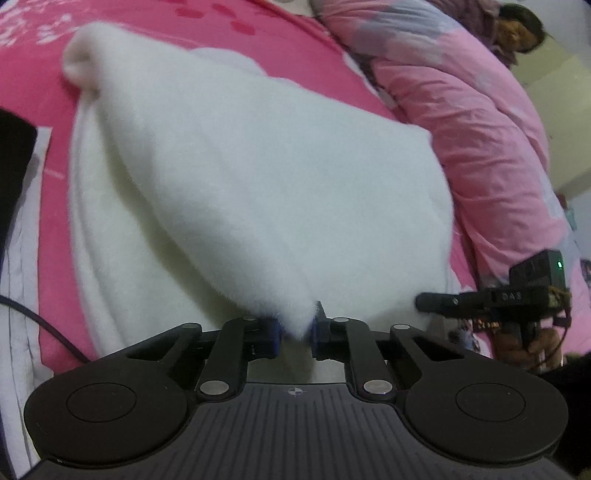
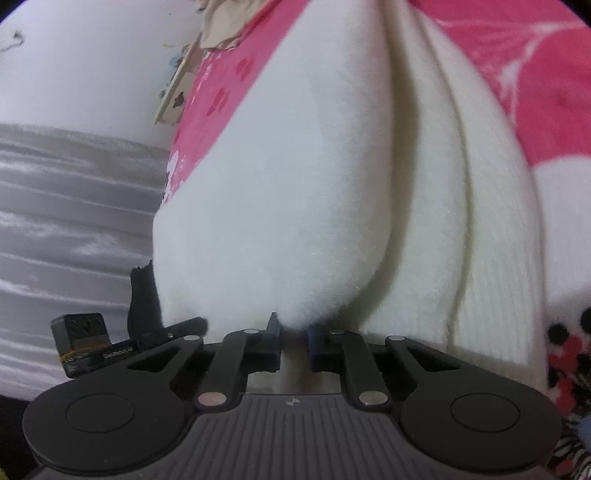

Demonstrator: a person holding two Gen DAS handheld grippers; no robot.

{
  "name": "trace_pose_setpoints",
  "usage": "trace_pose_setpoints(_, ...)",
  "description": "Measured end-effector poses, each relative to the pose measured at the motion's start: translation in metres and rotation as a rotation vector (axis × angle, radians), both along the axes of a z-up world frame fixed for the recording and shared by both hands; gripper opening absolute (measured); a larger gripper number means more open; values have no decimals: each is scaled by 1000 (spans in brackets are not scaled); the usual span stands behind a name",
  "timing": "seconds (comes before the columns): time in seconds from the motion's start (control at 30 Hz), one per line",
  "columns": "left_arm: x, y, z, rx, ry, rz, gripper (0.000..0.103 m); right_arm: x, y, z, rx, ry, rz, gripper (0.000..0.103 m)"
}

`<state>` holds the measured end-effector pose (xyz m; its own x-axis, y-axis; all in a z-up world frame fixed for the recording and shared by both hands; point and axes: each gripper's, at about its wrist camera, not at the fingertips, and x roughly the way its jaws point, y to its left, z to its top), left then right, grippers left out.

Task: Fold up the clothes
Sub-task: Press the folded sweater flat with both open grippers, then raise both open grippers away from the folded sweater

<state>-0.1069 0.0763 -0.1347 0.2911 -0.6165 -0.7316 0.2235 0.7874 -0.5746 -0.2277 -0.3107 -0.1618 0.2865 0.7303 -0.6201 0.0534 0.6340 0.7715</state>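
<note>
A fluffy white garment [image 1: 236, 177] lies on a pink bed sheet [image 1: 33, 85], with a sleeve cuff at the far left. My left gripper [image 1: 295, 330] is shut on a corner of it and lifts that corner off the bed. My right gripper [image 2: 293, 332] is shut on another edge of the same white garment [image 2: 295, 192], which hangs in folds ahead of it. The right gripper also shows at the right of the left wrist view [image 1: 428, 301]. The left gripper shows at the left of the right wrist view [image 2: 192, 325].
A pink quilt [image 1: 480, 140] lies bunched along the right of the bed, with a person [image 1: 517, 29] sitting beyond it. A dark object [image 1: 11, 166] and a cable [image 1: 40, 321] are at the left. A pale wall [image 2: 74, 66] stands past the bed's far edge.
</note>
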Motion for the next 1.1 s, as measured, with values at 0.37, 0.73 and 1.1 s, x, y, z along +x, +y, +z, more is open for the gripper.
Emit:
trace_pose_setpoints(0.37,-9,-6,6,24,-19,-84,9,2,8,21,-51,-35,76,12)
trace_pose_setpoints(0.73,-13,-6,13,17,-20,-126,9,0,9,20,-72,-24,79,12)
trace_pose_setpoints(1.1,-8,-15,-15,83,52,-110,12,0,21,7,-161,-44,128,12)
